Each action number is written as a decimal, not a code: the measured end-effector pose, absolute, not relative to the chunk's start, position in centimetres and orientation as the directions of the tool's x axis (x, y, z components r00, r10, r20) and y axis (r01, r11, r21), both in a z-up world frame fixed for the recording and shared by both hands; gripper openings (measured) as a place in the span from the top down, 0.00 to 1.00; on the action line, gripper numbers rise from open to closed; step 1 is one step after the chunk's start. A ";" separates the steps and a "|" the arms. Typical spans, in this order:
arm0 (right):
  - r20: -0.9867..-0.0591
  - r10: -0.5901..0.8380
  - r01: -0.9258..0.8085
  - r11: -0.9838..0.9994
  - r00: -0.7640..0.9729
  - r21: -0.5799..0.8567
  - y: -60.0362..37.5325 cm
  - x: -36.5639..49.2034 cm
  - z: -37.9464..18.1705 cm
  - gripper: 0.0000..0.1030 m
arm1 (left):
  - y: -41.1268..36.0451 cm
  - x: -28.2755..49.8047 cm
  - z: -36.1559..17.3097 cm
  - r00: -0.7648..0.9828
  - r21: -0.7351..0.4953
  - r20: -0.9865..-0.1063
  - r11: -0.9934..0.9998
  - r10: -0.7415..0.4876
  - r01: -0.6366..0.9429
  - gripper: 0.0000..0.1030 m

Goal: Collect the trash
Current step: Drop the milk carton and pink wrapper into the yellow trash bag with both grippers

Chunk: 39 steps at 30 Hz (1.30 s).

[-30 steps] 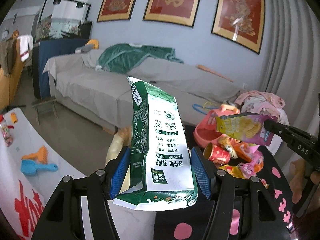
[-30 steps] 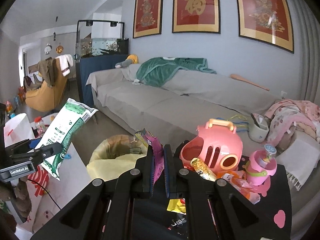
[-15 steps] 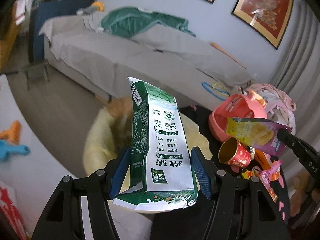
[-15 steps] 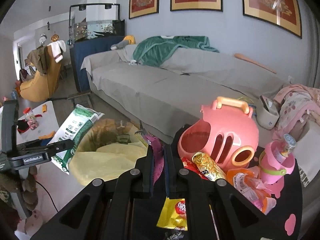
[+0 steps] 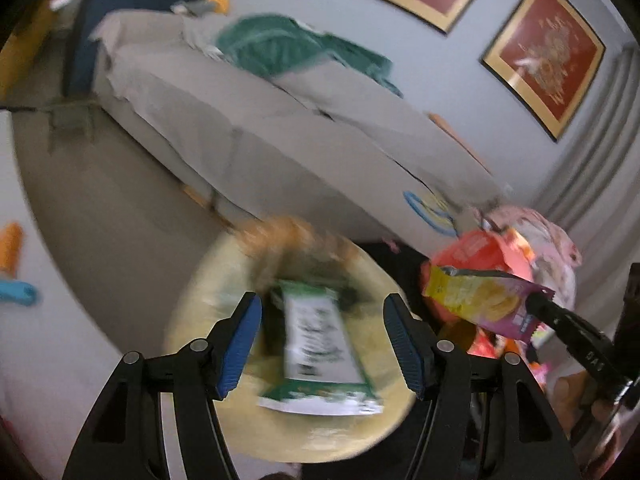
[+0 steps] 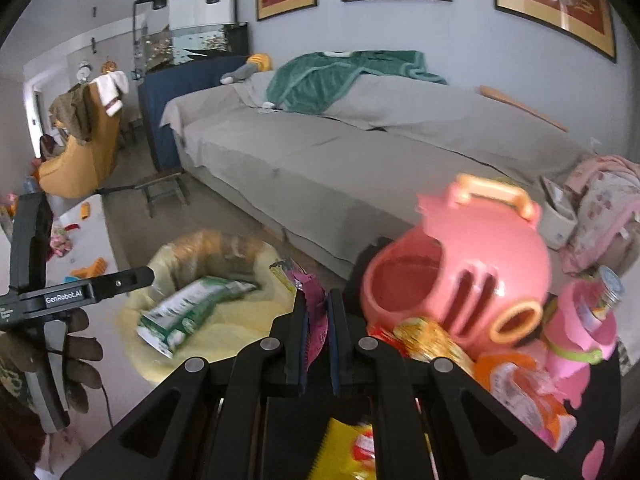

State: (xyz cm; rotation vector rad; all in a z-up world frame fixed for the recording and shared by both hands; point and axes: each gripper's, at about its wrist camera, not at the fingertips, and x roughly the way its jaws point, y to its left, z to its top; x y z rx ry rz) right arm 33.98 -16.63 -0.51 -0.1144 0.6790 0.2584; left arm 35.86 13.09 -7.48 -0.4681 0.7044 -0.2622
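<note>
The green and white milk carton (image 5: 320, 344) lies loose in the yellow-lined trash bin (image 5: 200, 312), below my open left gripper (image 5: 322, 344). The carton (image 6: 188, 312) and bin (image 6: 240, 340) also show in the right wrist view, with the left gripper (image 6: 120, 280) above them. My right gripper (image 6: 316, 320) is shut on a yellow and purple snack wrapper (image 6: 310, 296), held just right of the bin. The wrapper (image 5: 480, 300) also shows in the left wrist view, in the right gripper's tip (image 5: 536, 304).
A black table (image 6: 600, 452) holds a pink toy case (image 6: 460, 272), a pink bottle (image 6: 588, 320) and several loose wrappers (image 6: 516, 392). A grey sofa (image 6: 320, 160) runs behind. A white mat with toys (image 6: 84, 240) lies at the left.
My left gripper opened and the milk carton dropped into the bin. Both grippers tilted down toward the bin; the right one still holds the wrapper.
</note>
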 end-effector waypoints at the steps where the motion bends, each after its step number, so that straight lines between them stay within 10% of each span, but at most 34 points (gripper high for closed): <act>1: -0.634 0.215 -0.290 0.957 0.743 -0.016 -15.9 34.2 -0.4 0.92 | 14.0 35.5 -7.3 0.752 -0.477 -0.561 0.878 -0.346 0.048 0.36; 9: -0.766 0.356 -0.485 0.872 0.535 0.067 -6.1 39.2 -5.4 0.92 | 18.1 33.4 -8.4 0.797 -0.444 -0.562 0.893 -0.221 -0.066 0.36; 23: -0.960 0.197 -0.474 0.877 0.200 0.081 -1.5 44.7 -18.2 0.91 | 20.3 32.5 -10.2 0.806 -0.469 -0.552 0.879 -0.214 -0.089 0.36; 39: -0.797 0.314 -0.530 0.848 0.516 -0.009 -4.3 36.0 -8.5 0.80 | 16.8 30.6 -8.1 0.818 -0.432 -0.531 0.901 -0.220 -0.038 0.36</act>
